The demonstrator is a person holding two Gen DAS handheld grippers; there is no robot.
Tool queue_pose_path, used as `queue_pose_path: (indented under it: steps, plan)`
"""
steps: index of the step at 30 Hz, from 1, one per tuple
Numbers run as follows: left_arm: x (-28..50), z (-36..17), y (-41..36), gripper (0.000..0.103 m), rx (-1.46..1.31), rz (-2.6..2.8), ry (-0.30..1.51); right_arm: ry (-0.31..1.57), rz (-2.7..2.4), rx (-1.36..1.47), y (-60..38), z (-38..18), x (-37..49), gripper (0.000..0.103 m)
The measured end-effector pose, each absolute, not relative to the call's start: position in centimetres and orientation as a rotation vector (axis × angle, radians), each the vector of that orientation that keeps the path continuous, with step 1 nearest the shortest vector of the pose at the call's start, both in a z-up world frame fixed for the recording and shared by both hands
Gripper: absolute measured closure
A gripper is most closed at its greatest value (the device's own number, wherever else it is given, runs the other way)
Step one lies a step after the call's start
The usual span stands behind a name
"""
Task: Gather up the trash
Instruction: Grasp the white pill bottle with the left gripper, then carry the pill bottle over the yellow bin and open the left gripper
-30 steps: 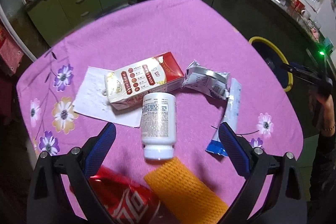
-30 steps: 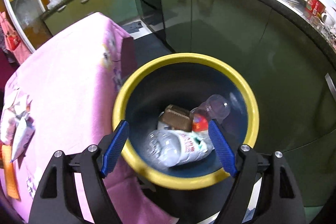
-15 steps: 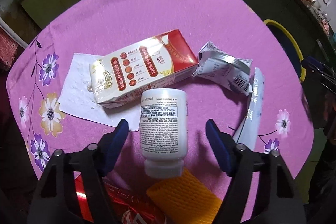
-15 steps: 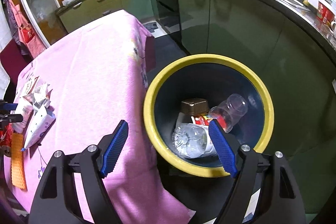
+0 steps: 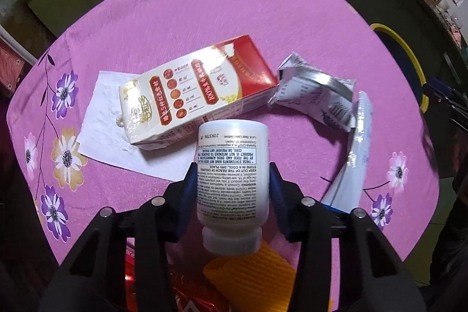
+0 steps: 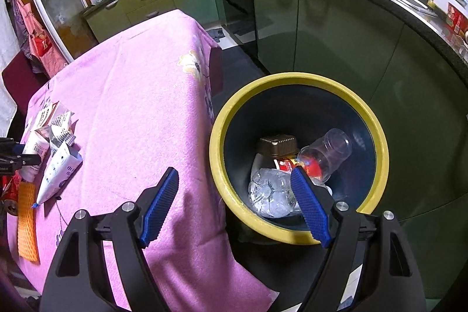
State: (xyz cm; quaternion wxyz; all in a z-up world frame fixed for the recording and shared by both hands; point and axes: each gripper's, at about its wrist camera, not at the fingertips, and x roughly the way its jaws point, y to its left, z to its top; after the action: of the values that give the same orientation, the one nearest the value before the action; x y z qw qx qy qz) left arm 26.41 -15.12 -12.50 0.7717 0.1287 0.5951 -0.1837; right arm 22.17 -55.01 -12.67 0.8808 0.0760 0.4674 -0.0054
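My left gripper (image 5: 232, 189) is shut on a white pill bottle (image 5: 232, 168), its blue pads pressing both sides; the cap points toward the camera. Behind it on the pink tablecloth lie a red-and-white carton (image 5: 193, 89) on a white napkin (image 5: 102, 119), a crumpled silver wrapper (image 5: 316, 91) and a white-blue tube (image 5: 355, 154). An orange mesh pad (image 5: 248, 274) and a red can (image 5: 137, 277) lie under the gripper. My right gripper (image 6: 234, 206) is open and empty, above the table edge beside the yellow-rimmed bin (image 6: 222, 183), which holds plastic bottles (image 6: 272, 192).
The bin's yellow rim (image 5: 409, 60) shows past the table's right edge in the left wrist view. Green kitchen cabinets (image 6: 316, 28) and a counter curve behind the bin. The trash pile (image 6: 55, 148) sits at the table's far left in the right wrist view.
My left gripper moved forward over the pill bottle and closed on it. My right gripper drew back and left from above the bin, staying open.
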Motion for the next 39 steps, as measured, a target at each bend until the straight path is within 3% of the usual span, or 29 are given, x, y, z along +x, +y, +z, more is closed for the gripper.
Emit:
queue_pose_path:
  steps: [11, 22, 30, 39]
  plan:
    - [25.4, -8.2, -17.6, 0.058, 0.291, -0.484, 1.211, 0.963, -0.015, 0.162, -55.4, -12.3, 21.3, 0.025]
    - [23.6, -5.2, -33.1, 0.058, 0.448, -0.786, 1.148, 0.912, -0.132, 0.197, -60.5, -11.1, 17.6, 0.025]
    - [24.6, -8.2, -46.1, 0.058, 0.512, -0.884, 1.159, 0.907, -0.182, 0.253, -64.4, -11.5, 14.5, 0.025]
    - [28.3, -13.6, -54.8, 0.055, 0.617, -0.822, 1.176, 0.904, -0.228, 0.325, -67.9, -12.3, 10.7, 0.025]
